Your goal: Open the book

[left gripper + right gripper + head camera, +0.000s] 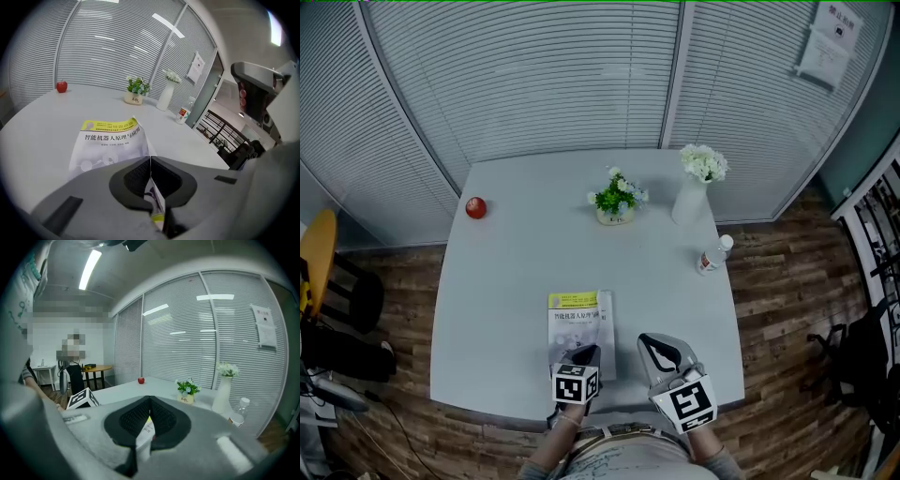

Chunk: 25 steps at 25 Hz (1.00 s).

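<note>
A thin book (579, 323) with a white cover and a yellow top band lies closed near the front edge of the grey table (534, 253). My left gripper (584, 354) sits at the book's near right corner. In the left gripper view the left gripper (150, 161) is shut, with the edge of the book (110, 140) cover pinched between its pads and raised a little. My right gripper (654, 345) hovers just right of the book, apart from it. In the right gripper view the right gripper (149, 399) has its pads together with nothing held.
A red apple (475, 207) lies at the table's far left. A small potted plant (617, 199) and a white vase of flowers (694, 187) stand at the back. A plastic bottle (712, 255) lies near the right edge. Slatted glass walls enclose the far side.
</note>
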### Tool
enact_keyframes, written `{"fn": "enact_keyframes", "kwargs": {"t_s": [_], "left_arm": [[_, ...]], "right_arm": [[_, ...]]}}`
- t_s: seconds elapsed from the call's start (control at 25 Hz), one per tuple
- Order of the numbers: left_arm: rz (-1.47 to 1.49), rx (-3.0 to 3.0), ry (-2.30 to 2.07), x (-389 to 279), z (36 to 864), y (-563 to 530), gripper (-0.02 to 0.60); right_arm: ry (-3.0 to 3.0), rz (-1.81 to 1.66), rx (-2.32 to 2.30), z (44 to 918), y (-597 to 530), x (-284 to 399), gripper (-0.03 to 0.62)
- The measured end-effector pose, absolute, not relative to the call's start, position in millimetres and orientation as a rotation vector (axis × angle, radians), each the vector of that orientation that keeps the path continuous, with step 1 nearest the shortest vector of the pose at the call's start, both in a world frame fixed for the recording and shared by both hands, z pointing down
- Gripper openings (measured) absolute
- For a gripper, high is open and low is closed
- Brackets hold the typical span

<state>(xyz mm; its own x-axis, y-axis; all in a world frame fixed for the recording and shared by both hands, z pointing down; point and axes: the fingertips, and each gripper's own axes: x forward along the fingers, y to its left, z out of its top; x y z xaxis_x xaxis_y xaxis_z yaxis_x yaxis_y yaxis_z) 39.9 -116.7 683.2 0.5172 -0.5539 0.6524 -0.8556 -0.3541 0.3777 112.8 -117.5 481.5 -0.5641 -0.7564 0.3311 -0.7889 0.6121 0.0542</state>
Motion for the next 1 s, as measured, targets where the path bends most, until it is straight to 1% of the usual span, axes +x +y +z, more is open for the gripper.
{"fn": "enact_keyframes", "kwargs": {"t_s": [1.0], "left_arm": [[0.551, 2.066, -1.128, -19, 682, -116, 0.003]], "right_arm": [[-2.465, 0.184, 1.292, 489, -116, 64, 0.003]]}}
